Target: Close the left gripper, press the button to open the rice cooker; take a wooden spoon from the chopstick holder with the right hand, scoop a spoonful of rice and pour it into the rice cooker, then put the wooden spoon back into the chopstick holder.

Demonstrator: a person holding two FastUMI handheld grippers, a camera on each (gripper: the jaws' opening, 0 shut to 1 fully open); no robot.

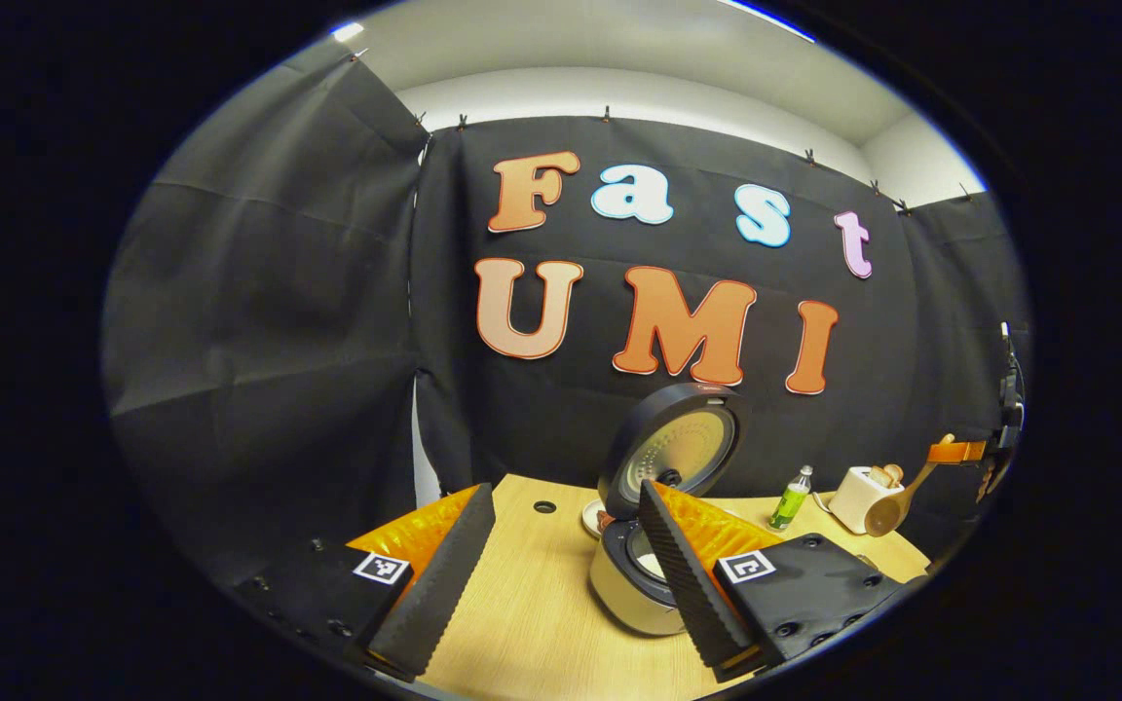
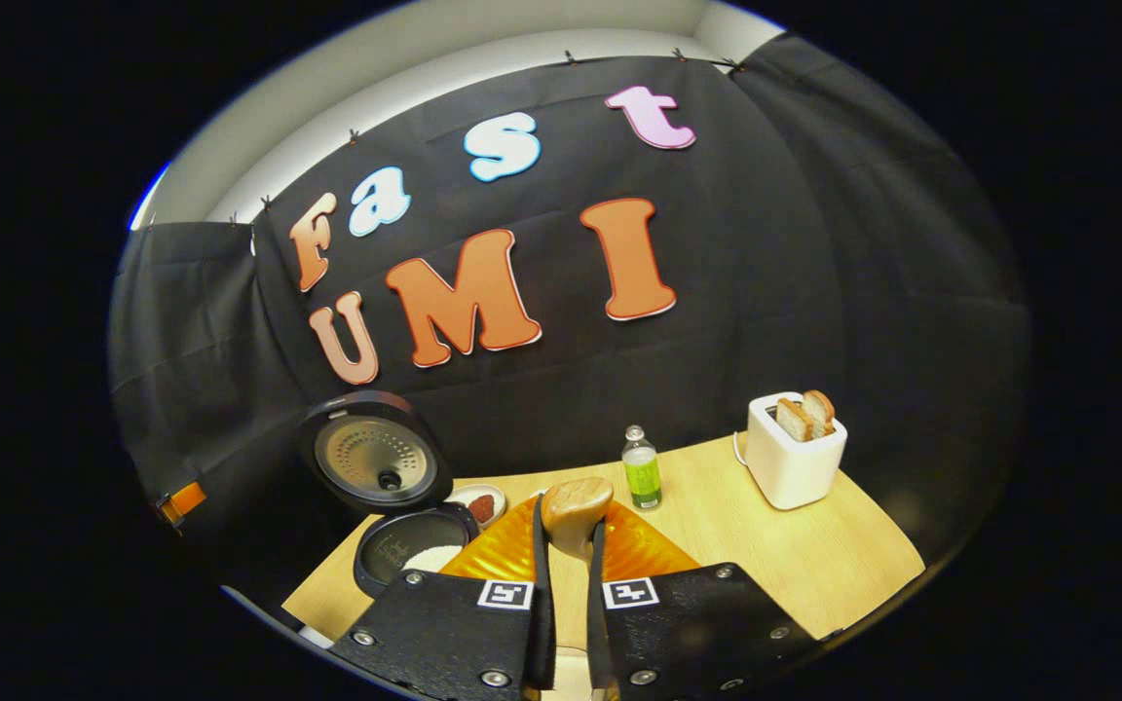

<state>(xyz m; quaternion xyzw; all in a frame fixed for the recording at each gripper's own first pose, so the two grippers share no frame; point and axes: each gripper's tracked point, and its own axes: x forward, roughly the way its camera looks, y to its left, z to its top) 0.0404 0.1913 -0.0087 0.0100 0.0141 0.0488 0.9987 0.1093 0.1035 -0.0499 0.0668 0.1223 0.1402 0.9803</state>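
Observation:
The rice cooker stands on the wooden table with its lid up. It sits just past my left gripper, partly behind the right finger; the jaws are wide apart and hold nothing. Far off to the right, my right gripper holds the wooden spoon in the air, bowl hanging down. In the right gripper view, my right gripper is shut on the spoon's handle, with the spoon bowl sticking out ahead. The open cooker lies lower left with white rice in its pot, lid raised.
A small dish with something red sits beside the cooker. A green bottle stands mid-table, and a white toaster with bread slices is at the right. The table has a round hole near the back.

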